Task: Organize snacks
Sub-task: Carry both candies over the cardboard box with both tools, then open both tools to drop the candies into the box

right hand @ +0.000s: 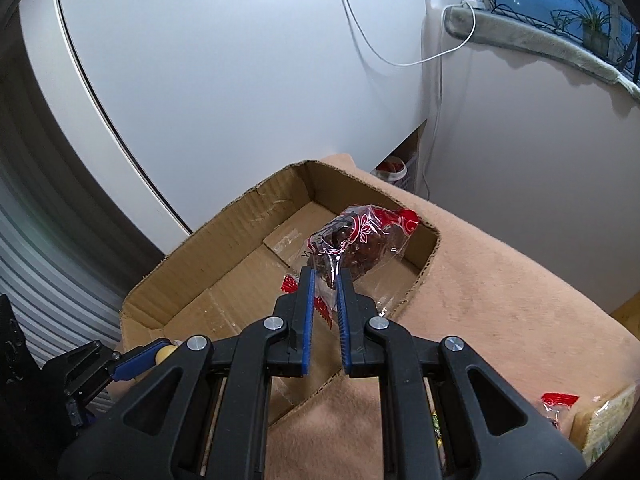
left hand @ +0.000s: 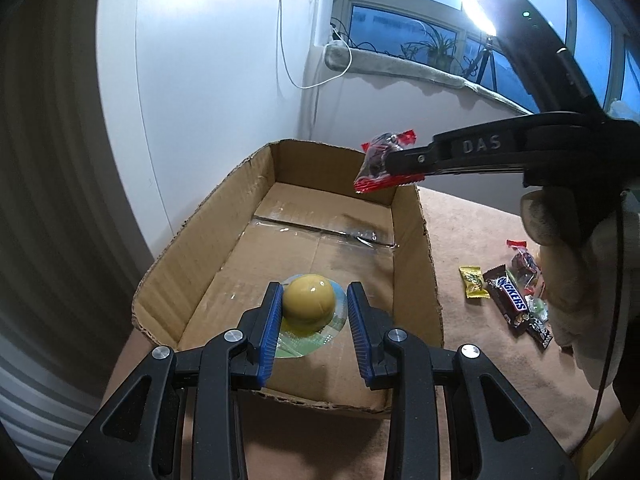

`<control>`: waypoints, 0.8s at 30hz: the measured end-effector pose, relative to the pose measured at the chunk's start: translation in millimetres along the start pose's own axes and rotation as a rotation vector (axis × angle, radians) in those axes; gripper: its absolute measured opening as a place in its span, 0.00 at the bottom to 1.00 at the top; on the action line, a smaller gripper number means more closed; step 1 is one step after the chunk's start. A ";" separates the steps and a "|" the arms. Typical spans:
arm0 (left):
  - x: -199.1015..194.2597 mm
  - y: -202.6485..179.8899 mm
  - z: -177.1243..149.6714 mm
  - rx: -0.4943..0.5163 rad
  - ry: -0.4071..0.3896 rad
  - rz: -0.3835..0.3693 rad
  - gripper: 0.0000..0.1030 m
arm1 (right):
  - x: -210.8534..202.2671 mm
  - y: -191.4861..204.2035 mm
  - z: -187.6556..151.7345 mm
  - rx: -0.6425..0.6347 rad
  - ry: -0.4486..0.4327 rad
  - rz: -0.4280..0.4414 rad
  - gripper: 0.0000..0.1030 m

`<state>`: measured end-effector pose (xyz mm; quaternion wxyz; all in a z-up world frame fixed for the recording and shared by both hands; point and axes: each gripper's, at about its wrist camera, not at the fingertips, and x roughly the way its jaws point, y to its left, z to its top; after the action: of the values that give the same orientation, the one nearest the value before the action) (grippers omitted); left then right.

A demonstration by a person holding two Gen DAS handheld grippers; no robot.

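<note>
Left gripper (left hand: 312,300), narrowed around a yellow domed jelly cup (left hand: 309,300), hovering over the near end of the cardboard box (left hand: 416,240). Right gripper (right hand: 325,276) pinched tight on a clear red-trimmed dried-fruit packet (right hand: 360,240), above the box's far right corner, box floor directly below and ahead. Probably a release next from either. Beside the box, right of the grippers: a Snickers bar (left hand: 508,300), a small yellow candy (left hand: 474,282). "DAS" readable on the right gripper's arm.

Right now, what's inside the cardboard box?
Inside the cardboard box you can see only its bare taped floor. The yellow jelly cup is in the left hand-held gripper, which hides the floor beneath. The red-wrapped snack hangs above in the right hand-held gripper.
</note>
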<state>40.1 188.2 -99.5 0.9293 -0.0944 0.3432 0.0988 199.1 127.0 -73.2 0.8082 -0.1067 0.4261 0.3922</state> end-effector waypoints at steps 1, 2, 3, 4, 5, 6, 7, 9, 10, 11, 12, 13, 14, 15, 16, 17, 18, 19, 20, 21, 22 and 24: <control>-0.1 0.0 -0.2 0.000 0.000 0.001 0.30 | 2.9 0.4 -0.1 0.000 0.008 0.005 0.11; -0.1 0.1 -0.3 0.000 0.001 0.000 0.30 | 4.7 0.6 0.2 -0.001 0.012 0.007 0.11; -0.1 0.0 0.0 0.001 0.000 0.001 0.30 | 6.0 1.0 0.1 -0.003 0.015 0.004 0.11; -0.2 -0.1 0.0 0.002 0.000 0.002 0.30 | 7.4 2.1 0.2 -0.007 0.018 0.004 0.11; 0.0 -0.2 -0.1 0.003 0.001 0.001 0.30 | 8.8 3.5 0.1 -0.013 0.023 0.011 0.11; 0.0 -0.2 -0.2 0.003 0.001 0.003 0.30 | 10.2 4.6 0.2 -0.017 0.029 0.018 0.11; 0.1 -0.3 -0.3 0.003 0.002 0.004 0.30 | 11.4 6.7 -0.1 -0.026 0.035 0.024 0.11; 0.1 -0.7 -0.3 0.006 0.004 0.005 0.31 | 11.3 10.5 -1.1 -0.042 0.035 0.014 0.11; -0.6 -0.9 -0.3 0.004 0.003 0.009 0.31 | 10.5 12.2 -1.3 -0.048 0.031 0.011 0.11; -1.2 -1.0 -0.2 0.001 0.001 0.011 0.31 | 9.7 13.4 -1.3 -0.052 0.030 0.013 0.11; -2.3 -0.6 0.1 -0.003 -0.002 0.013 0.31 | 8.0 14.3 -1.2 -0.054 0.028 0.013 0.11; -3.3 -0.3 0.5 -0.007 -0.003 0.014 0.31 | 6.3 15.2 -1.0 -0.057 0.025 0.008 0.12; -4.2 -0.3 0.9 -0.008 -0.002 0.014 0.31 | 4.1 16.2 -0.8 -0.060 0.021 0.002 0.13; -5.5 -0.8 0.5 -0.007 -0.003 0.015 0.31 | 3.2 16.8 -0.5 -0.061 0.019 -0.001 0.24; -6.5 -1.4 0.5 -0.006 -0.005 0.018 0.32 | 0.7 17.0 -0.6 -0.062 0.013 -0.008 0.44; -7.7 -2.3 0.6 -0.005 -0.008 0.019 0.32 | -3.7 17.3 -0.9 -0.064 -0.003 -0.016 0.53; -9.4 -2.6 1.0 -0.006 -0.011 0.021 0.33 | -8.3 17.3 -1.2 -0.067 -0.019 -0.020 0.61; -10.2 -2.6 1.3 -0.008 -0.013 0.023 0.36 | -12.1 17.2 -1.2 -0.069 -0.030 -0.023 0.62; -11.4 -2.7 1.5 -0.010 -0.016 0.025 0.41 | -14.4 16.9 -0.9 -0.069 -0.034 -0.025 0.62; -13.3 -3.2 1.6 -0.011 -0.020 0.026 0.41 | -17.7 16.3 -0.9 -0.065 -0.038 -0.030 0.62; -14.5 -3.6 1.7 -0.011 -0.022 0.027 0.41 | -21.7 15.1 -1.0 -0.060 -0.044 -0.035 0.62; -17.6 -4.3 2.2 -0.011 -0.028 0.028 0.41 | -27.8 12.8 -1.5 -0.054 -0.052 -0.047 0.63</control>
<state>29.4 182.4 -85.8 0.9319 -0.0933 0.3311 0.1149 179.8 119.7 -50.6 0.8248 -0.1281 0.3915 0.3873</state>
